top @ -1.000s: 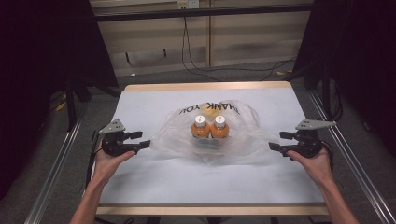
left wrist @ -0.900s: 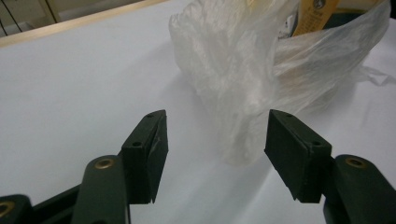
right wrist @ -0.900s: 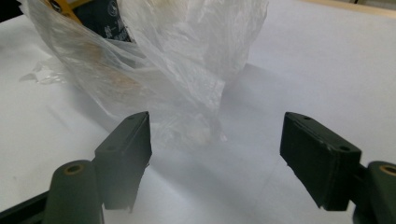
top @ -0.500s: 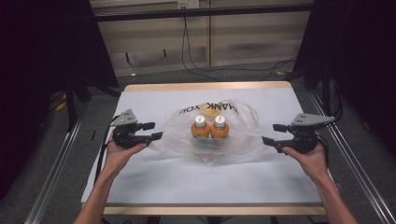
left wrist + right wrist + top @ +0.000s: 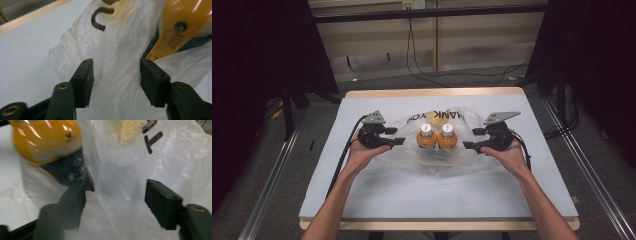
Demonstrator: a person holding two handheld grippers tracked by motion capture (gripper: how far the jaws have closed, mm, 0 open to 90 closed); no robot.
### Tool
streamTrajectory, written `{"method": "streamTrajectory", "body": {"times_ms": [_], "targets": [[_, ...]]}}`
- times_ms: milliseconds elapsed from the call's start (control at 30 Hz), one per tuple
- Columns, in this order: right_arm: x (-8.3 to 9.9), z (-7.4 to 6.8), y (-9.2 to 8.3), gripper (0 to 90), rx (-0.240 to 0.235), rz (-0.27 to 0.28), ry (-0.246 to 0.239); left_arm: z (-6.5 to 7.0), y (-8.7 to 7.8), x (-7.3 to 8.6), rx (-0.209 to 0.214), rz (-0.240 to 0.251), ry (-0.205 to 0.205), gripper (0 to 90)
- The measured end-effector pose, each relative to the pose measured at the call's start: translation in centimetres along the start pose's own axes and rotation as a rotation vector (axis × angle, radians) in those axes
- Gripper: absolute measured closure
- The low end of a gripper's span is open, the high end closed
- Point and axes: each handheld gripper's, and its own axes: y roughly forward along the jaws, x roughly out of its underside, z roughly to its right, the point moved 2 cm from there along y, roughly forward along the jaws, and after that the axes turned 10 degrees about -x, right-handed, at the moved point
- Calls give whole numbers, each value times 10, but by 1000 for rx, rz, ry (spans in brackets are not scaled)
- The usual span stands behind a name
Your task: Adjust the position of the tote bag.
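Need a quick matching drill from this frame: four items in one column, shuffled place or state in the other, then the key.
Items
1. left gripper
2. right gripper
3. two orange bottles with white caps
4. crinkled clear plastic bag with black lettering

States
A. upright, side by side inside the bag
B. jaws apart around the film at the bag's left side
C. spread on the pale blue table cover
D. jaws apart around the film at the bag's right side

Pairs: 1-B, 2-D, 3-A, 4-C

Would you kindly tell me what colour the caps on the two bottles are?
The caps are white, on orange bottles; clearest in the high view.
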Motion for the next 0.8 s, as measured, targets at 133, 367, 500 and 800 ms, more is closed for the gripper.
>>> {"method": "streamTrajectory", "body": {"times_ms": [133, 367, 500, 800], "targets": [[3, 9, 7, 716, 2, 16, 15, -3, 10, 5, 35, 2, -14, 781], [3, 29, 12, 900, -13, 45, 75, -10, 27, 11, 17, -74, -22, 899], [5, 40, 25, 887, 11, 10, 91, -15, 40, 19, 2, -137, -32, 898], [27, 54, 43, 886, 41, -84, 122, -14, 43, 33, -22, -174, -2, 895]]}}
